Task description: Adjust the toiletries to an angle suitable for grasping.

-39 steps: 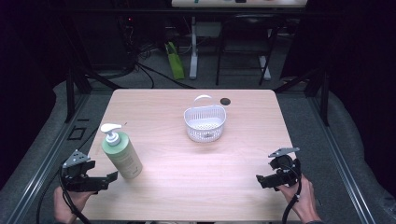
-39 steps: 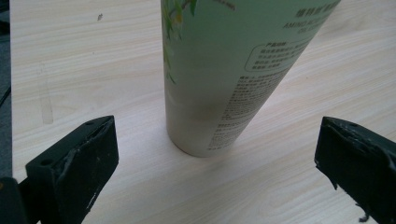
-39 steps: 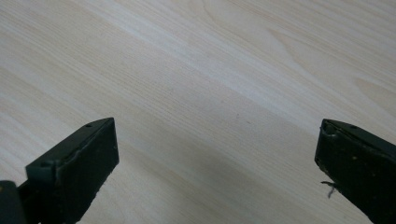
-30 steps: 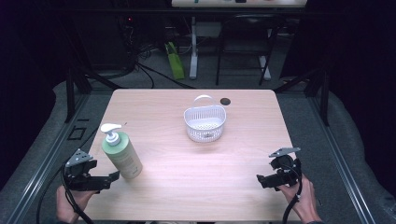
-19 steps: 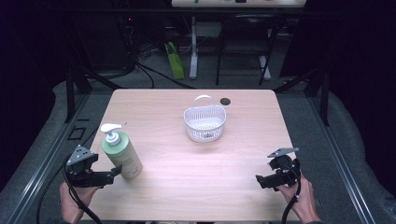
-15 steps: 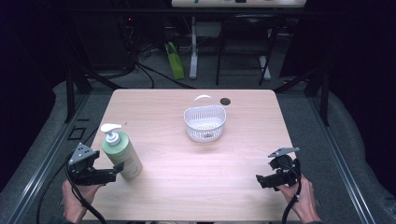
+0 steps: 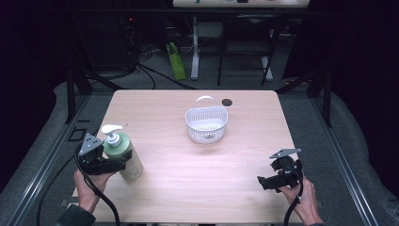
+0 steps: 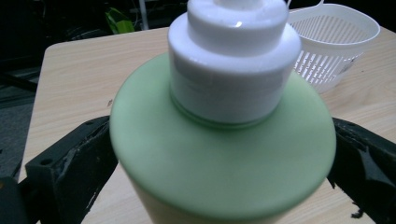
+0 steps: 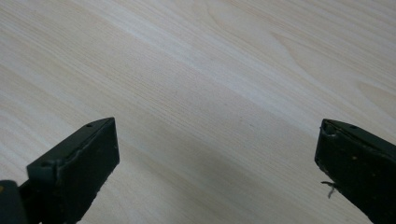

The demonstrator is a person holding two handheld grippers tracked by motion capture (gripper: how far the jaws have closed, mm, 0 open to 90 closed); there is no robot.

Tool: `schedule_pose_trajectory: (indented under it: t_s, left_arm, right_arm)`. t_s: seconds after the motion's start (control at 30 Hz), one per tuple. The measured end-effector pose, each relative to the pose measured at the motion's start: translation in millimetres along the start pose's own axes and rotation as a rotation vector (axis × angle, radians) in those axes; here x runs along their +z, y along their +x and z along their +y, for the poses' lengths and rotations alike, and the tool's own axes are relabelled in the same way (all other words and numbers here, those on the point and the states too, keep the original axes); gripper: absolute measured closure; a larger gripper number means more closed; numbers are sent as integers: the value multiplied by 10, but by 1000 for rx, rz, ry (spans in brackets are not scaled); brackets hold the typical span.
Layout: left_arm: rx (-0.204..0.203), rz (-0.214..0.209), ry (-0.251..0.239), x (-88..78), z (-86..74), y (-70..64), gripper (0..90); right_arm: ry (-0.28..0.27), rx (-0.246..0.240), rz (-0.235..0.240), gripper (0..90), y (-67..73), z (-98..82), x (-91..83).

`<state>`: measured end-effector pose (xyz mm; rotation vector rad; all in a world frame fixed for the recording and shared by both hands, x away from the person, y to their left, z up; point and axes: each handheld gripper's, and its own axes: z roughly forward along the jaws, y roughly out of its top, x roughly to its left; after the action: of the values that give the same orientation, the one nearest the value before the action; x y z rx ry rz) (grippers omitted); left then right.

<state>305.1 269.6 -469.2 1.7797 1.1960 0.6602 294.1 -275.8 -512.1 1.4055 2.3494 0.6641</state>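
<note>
A green pump bottle point(image 7: 126, 155) with a white pump head stands upright near the table's front left corner. My left gripper point(image 7: 120, 165) is open, with one black jaw on each side of the bottle's shoulder point(image 8: 219, 158), close against it. A white slotted basket point(image 7: 206, 109) with a handle sits at the table's middle back, and its rim point(image 8: 336, 28) rises behind the bottle in the left gripper view. At the front right, my right gripper point(image 7: 263, 182) hangs open just above bare wood point(image 9: 210, 93), nothing between its jaws.
A small black disc point(image 7: 227, 101) lies on the light wooden table point(image 7: 211, 165) just behind and right of the basket. A person's hands hold both grippers at the near edge. Cables trail off the front. Dark frame legs and floor surround the table.
My left gripper has slid right and forward until its jaws stand on both sides of the green bottle. The right gripper has barely shifted. Bottle and basket have stayed in place.
</note>
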Motion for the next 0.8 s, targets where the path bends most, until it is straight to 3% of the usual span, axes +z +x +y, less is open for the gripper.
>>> schedule_pose_trajectory:
  t_s: [0.1, 0.3, 0.8]
  left_arm:
    - [5, 5, -19, 15, 2, -10, 112]
    - [17, 7, -26, 45, 9, -71, 117]
    - [71, -100, -36, 317, 126, -437, 121]
  right_arm:
    - [-5, 1, -2, 0, -5, 3, -14]
    - [-7, 1, -1, 0, 9, 7, -25]
    - [-31, 1, -9, 0, 2, 4, -53]
